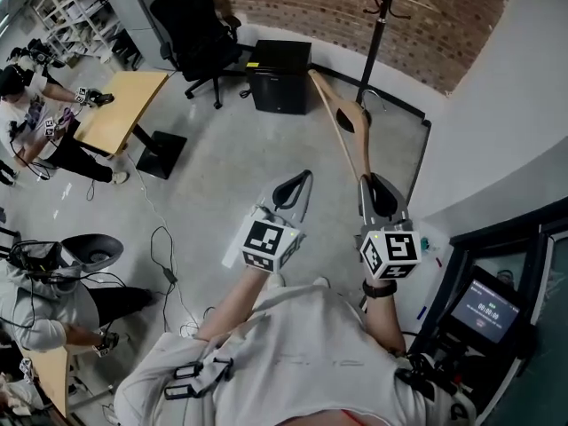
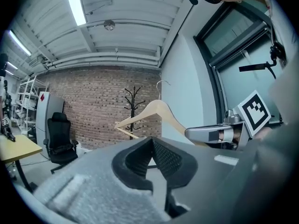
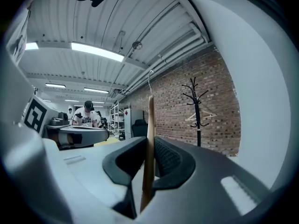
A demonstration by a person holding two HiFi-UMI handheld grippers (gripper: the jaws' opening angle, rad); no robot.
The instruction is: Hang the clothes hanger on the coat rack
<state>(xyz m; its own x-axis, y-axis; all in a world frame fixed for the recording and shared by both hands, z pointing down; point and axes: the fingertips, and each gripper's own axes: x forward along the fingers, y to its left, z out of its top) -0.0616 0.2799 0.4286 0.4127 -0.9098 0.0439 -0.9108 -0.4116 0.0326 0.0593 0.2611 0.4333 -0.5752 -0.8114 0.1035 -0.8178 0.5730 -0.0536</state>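
No legible text, screen [image 1: 484, 309] digits too blurred

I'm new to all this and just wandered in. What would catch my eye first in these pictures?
Most striking is the wooden clothes hanger, clamped in the right gripper and jutting forward above the floor. Ahead of it a black coat rack stands against the brick wall, with a second hanger on it. The left gripper, alongside the right one, is shut and empty.
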